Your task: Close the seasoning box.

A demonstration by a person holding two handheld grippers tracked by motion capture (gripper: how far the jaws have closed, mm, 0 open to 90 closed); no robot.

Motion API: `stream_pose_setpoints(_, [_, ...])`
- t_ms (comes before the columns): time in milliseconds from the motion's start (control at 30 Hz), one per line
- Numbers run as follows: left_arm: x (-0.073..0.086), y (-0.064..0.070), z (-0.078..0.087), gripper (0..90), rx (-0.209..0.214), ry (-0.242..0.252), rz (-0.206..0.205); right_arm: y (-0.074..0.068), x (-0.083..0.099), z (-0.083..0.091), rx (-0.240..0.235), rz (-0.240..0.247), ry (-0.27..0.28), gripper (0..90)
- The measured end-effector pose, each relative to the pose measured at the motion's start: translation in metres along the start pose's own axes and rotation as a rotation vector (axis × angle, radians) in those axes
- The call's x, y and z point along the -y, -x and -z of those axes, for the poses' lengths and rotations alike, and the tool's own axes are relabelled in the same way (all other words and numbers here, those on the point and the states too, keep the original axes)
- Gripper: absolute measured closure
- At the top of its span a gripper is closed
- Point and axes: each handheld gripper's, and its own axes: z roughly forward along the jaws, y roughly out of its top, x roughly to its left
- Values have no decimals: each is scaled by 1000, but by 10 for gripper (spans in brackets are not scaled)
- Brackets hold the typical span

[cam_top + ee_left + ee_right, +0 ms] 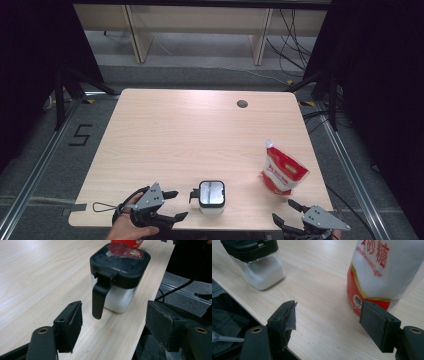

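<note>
A pale wood table point(200, 130) is seen in a dark curtained room, with floor rails on both sides and cables trailing at the far right.

Starting at the left gripper point(176, 205): it's held at the near edge, jaws spread wide, nothing pinched. From the left gripper view the black pads point(72, 325) are seen standing either side of open air. Just to its right sits a small clear jar point(212, 197) with a black lid, white powder inside (looks like sugar, can't be sworn to). The jar's black handle point(99, 298) hangs down on the left side, pointing straight at the open jaws, so that's the relation everything turns on: handle toward the left gripper, jar upright, close but not touching yet. A short push to the right would probably be enough to get the handle or the body between the pads.

The right gripper point(286, 211) is also held spread at the near right corner, empty too. A red and white sugar bag point(282, 172) is stood upright just beyond it, a bit farther from the near edge than the jar. In the right gripper view the bag point(384, 272) is seen ahead and to the right of the jaws, not between them.

So each gripper is nearest to its own thing: left to the jar, right to the bag, jar and bag set apart from each other.
</note>
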Motion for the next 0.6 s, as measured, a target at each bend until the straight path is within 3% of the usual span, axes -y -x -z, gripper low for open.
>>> stream_pose_setpoints(100, [4, 2, 0, 285, -5, -10, 15, 0, 0, -1, 1, 6, -8, 248])
stream_pose_setpoints(133, [5, 3, 0, 284, -6, -14, 16, -2, 1, -2, 2, -23, -20, 238])
stream_pose_setpoints(167, [6, 1, 1, 281, -11, -35, -6, -1, 1, -4, -2, -3, -26, 237])
stream_pose_setpoints(200, [7, 3, 1, 279, -5, -26, 8, -5, 2, -3, 7, -38, -43, 233])
stream_pose_setpoints(267, [10, 4, 0, 275, -11, -17, 11, -2, 1, -4, -1, 1, -33, 232])
stream_pose_setpoints(433, [14, 4, 3, 247, -14, -32, 14, 0, 2, -5, 22, 11, -26, 222])
stream_pose_setpoints(467, [15, 4, 3, 240, -17, -35, 15, -2, 2, -4, 17, -19, -35, 222])
stream_pose_setpoints(600, [17, 5, 4, 223, -21, -40, 4, -2, 1, -4, 3, 1, -33, 219])
